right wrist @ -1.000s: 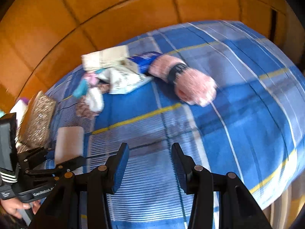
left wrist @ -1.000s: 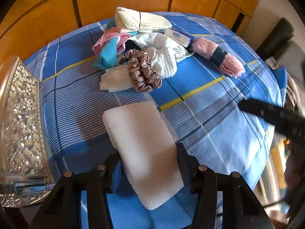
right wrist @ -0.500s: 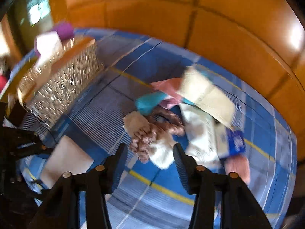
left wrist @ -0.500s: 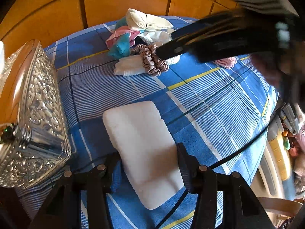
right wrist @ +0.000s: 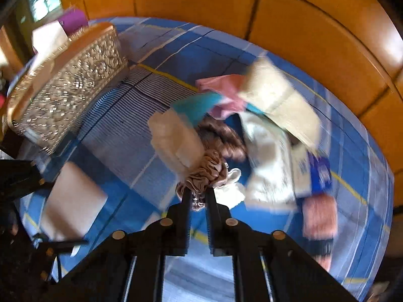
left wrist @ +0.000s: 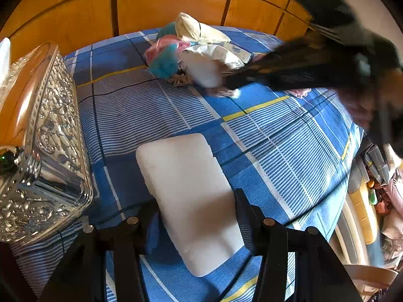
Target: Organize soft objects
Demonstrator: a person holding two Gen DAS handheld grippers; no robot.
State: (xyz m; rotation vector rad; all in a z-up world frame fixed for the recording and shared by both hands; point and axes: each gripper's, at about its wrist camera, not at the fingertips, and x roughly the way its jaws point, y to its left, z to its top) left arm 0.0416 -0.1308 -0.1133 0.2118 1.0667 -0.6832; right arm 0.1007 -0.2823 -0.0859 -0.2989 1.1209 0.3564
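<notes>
A: R claw [right wrist: 197, 195] status?
B: Jaws just snapped closed, nearly together, pinching the mauve satin scrunchie [right wrist: 206, 173] at the near edge of the soft pile [right wrist: 252, 125] on the bed [right wrist: 161, 173]. Frame's blurry, but fabric sits between the tips.
A: L claw [left wrist: 199, 209]?
B: Abt half open, straddling the white foam block [left wrist: 186, 196] on the near part of the bed. Pads beside its long edges; can't tell if they actually press.
A: Where's the rest?
B: Pile far-centre by the wooden headboard [left wrist: 163, 2]: teal cloth [left wrist: 163, 61], pink cloth [right wrist: 226, 93], cream pouch [right wrist: 274, 100], white knit piece [right wrist: 231, 191] touching the scrunchie. Pink fuzzy sock [right wrist: 320, 214] to the right. Silver embossed box [left wrist: 47, 156] on the left, prob the bin.
A: Tips for this step?
B: Imo lift the scrunchie straight up, slow, since the white knit may snag and drag along. Check the grip has more than one ruffle; satin slips. Carry it over to the box, keep clear of the L claw and its cable [left wrist: 234, 279]. Drop inside the rim, not on it.
</notes>
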